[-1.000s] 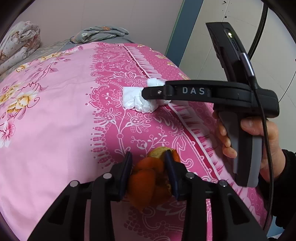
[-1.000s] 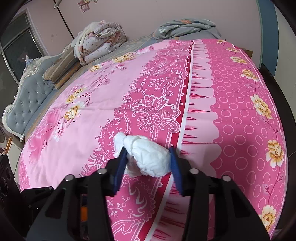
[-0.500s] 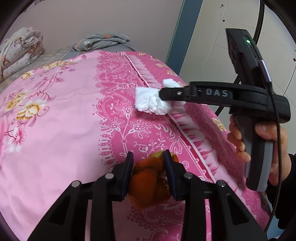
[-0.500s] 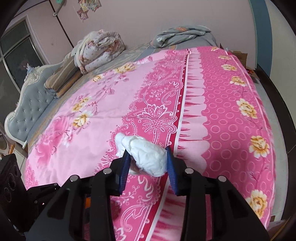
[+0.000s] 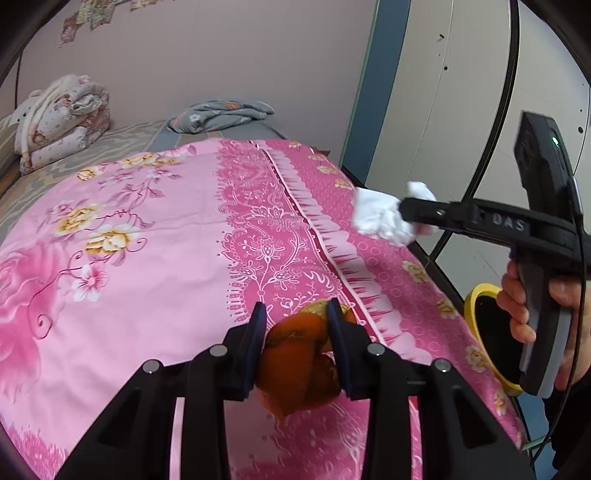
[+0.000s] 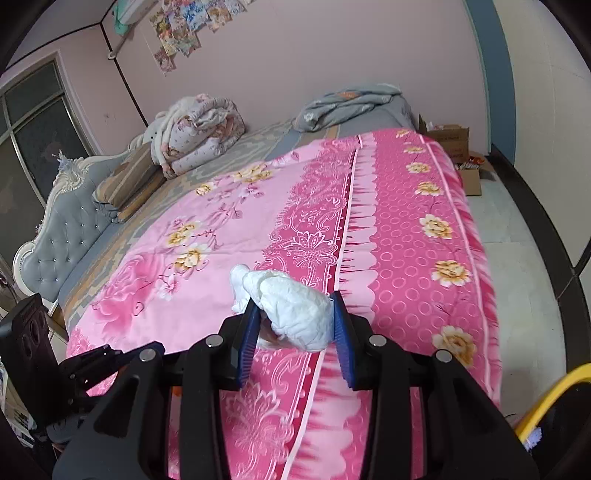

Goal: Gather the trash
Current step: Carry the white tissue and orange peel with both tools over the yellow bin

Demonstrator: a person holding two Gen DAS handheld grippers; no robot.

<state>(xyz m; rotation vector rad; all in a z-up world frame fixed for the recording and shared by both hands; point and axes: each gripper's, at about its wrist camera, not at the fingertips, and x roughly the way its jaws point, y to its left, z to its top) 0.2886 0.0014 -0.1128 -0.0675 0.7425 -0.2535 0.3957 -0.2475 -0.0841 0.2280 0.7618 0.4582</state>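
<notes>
Home bedroom. Large bed (image 6: 207, 280) under pink floral bedspread (image 6: 413, 236); grey tufted headboard (image 6: 55, 236); folded quilts (image 6: 195, 129) and pillows (image 6: 125, 184) at far side; posters (image 6: 188, 26) on pink wall; cardboard box (image 6: 448, 138) on floor.

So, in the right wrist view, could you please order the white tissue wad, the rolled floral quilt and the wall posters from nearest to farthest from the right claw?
1. White tissue wad: between the right claw pads.
2. Rolled floral quilt: upper left, at the bed's far end.
3. Wall posters: top, on the wall behind.
</notes>
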